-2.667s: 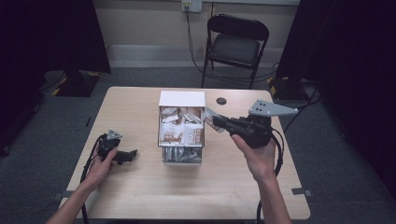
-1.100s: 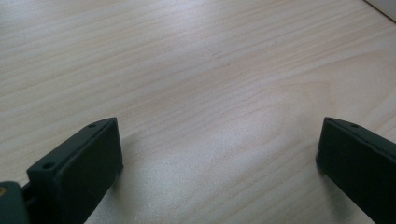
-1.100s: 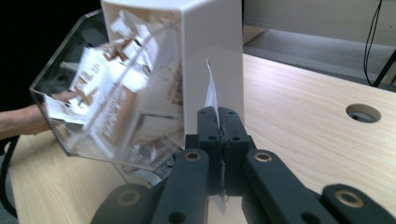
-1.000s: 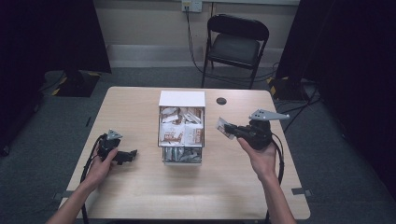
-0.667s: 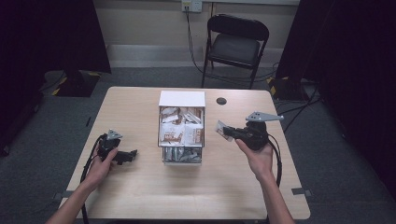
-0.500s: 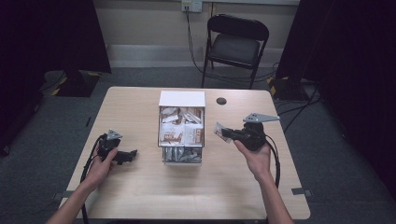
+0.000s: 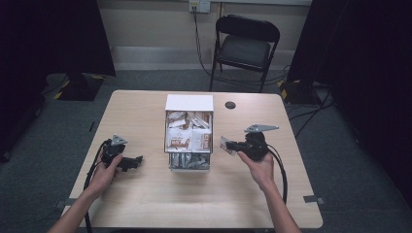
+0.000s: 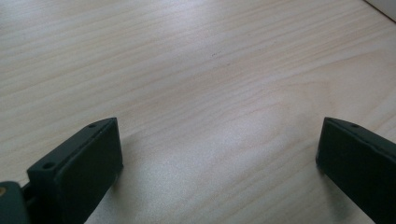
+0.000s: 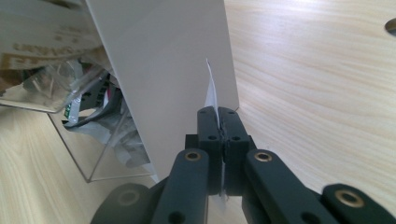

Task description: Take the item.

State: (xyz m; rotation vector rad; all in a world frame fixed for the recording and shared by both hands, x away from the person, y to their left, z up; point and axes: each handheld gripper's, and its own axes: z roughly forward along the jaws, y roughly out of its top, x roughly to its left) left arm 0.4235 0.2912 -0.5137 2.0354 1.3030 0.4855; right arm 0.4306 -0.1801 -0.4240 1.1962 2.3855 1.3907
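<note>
The right gripper pinches a thin packet, probably taken from the box, and hangs just right of it. The left gripper rests gaping and empty on the table, leaving the work to the other.

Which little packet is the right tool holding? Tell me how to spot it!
Find the box of packets in the middle of the wooden table. Just right of it, the right tool pinches a small flat white packet in shut jaws. Unlike the packets heaped in the box, it is outside it, held edge-on.
</note>
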